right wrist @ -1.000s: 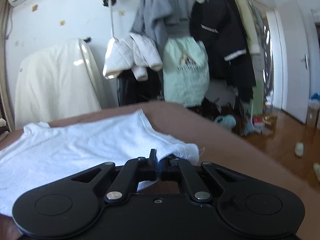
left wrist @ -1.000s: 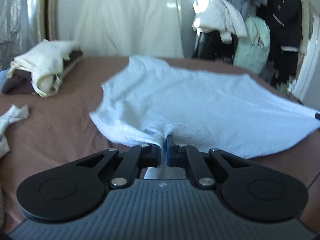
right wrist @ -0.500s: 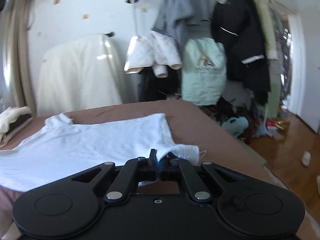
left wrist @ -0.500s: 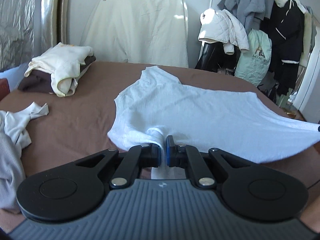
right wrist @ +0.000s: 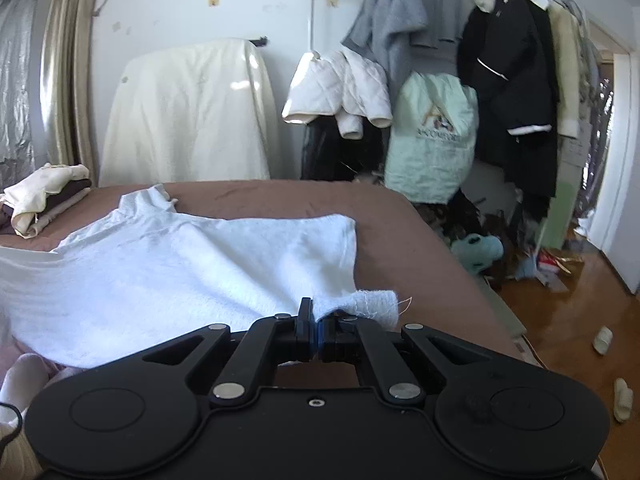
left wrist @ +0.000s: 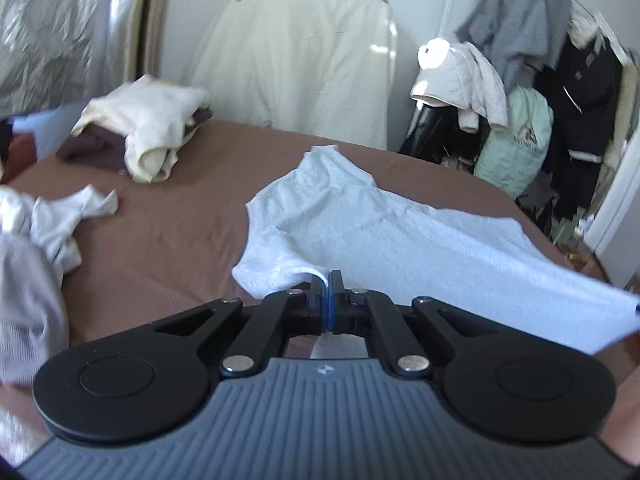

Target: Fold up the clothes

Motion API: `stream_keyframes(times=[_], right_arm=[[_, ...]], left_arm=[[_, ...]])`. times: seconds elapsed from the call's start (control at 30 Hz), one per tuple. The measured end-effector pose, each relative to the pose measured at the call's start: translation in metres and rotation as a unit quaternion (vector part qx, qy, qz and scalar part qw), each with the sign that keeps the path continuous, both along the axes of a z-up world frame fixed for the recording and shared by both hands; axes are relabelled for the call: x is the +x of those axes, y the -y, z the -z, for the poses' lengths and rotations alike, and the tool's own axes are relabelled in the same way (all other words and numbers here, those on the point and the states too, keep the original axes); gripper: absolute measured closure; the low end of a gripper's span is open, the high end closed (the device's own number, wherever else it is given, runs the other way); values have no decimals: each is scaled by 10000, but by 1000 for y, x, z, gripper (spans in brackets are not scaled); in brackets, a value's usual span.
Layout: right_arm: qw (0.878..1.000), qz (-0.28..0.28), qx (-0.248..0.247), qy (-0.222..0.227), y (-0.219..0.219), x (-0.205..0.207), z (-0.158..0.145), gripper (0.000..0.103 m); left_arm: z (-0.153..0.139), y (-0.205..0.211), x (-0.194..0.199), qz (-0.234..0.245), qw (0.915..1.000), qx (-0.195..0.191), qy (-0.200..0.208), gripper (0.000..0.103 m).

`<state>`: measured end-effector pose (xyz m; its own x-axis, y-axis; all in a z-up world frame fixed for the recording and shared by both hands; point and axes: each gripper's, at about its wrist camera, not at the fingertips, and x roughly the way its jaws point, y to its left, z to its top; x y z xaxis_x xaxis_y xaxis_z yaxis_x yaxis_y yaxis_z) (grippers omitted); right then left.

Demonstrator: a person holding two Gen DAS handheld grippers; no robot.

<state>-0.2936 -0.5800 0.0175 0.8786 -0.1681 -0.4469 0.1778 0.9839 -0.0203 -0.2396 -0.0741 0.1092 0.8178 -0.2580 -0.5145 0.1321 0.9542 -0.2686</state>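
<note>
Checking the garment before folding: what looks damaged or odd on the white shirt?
The white shirt has a frayed corner with a loose thread beside the right tongs; nothing else stands out.

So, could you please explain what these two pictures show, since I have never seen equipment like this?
No robot is here: a person holds one hand-held gripper in each hand, and each carries a wide-angle camera looking forward along its two fingers. One picture comes from the left gripper, the other from the right gripper. The black shape at the bottom of each picture is the gripper itself. Both are shut on the near edge of a white T-shirt, which is spread over a bed with a brown sheet. Also on the bed are a pile of folded clothes at the far side and some crumpled clothes to the left. More clothes hang on a rack by the wall.
</note>
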Motion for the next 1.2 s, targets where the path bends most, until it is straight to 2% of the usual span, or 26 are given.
stream_keyframes(times=[0.07, 0.13, 0.23, 0.4, 0.5, 0.63, 0.73, 0.77, 0.83, 0.9, 0.93, 1.0, 1.07, 1.13, 1.2], right_arm=[[9999, 22, 96, -57, 3, -9, -5, 102], [9996, 31, 250, -108, 6, -17, -10, 102], [9992, 90, 304, -247, 11, -20, -11, 102], [9986, -99, 240, -468, 26, 48, -5, 102], [9978, -213, 202, -600, 34, 89, -1, 102], [9962, -365, 151, -777, 46, 143, 4, 102], [9945, -352, 0, -984, 59, 211, 6, 101], [9938, -301, 75, -1071, 66, 233, 7, 102], [9892, -138, 601, -1327, 85, 275, 13, 102], [9768, 163, 1365, -1641, 104, 309, 22, 101], [9717, 246, 1588, -1733, 109, 320, 25, 101], [9678, 325, 1732, -1796, 110, 337, 28, 101], [9679, 414, 1637, -1863, 109, 354, 29, 101], [9646, 529, 1723, -1926, 113, 368, 31, 101], [9562, 639, 1997, -2045, 119, 381, 32, 101]], left_arm=[[-13, -4, -10, -242, 9996, 173, -21, 102], [-30, -2, -19, -203, 9990, 364, 171, 102], [-51, -2, -21, -95, 9992, 177, 359, 102], [-50, 10, 17, 9, 9986, 245, 479, 102], [-30, 23, 74, 89, 9983, 435, 389, 102], [-1, 44, 173, 51, 9973, 710, 177, 102], [5, 56, 237, 63, 9983, 543, 181, 102], [7, 63, 259, 85, 9979, 618, 193, 102], [15, 79, 295, 74, 9948, 988, 241, 102], [23, 92, 325, 77, 9927, 1194, 164, 102], [27, 98, 340, 80, 9916, 1286, 118, 102], [31, 103, 364, 34, 9920, 1259, 18, 102], [34, 107, 389, -19, 9926, 1209, -83, 102], [41, 112, 406, -193, 9894, 1423, -233, 102], [53, 118, 416, -158, 9878, 1523, -284, 102]])
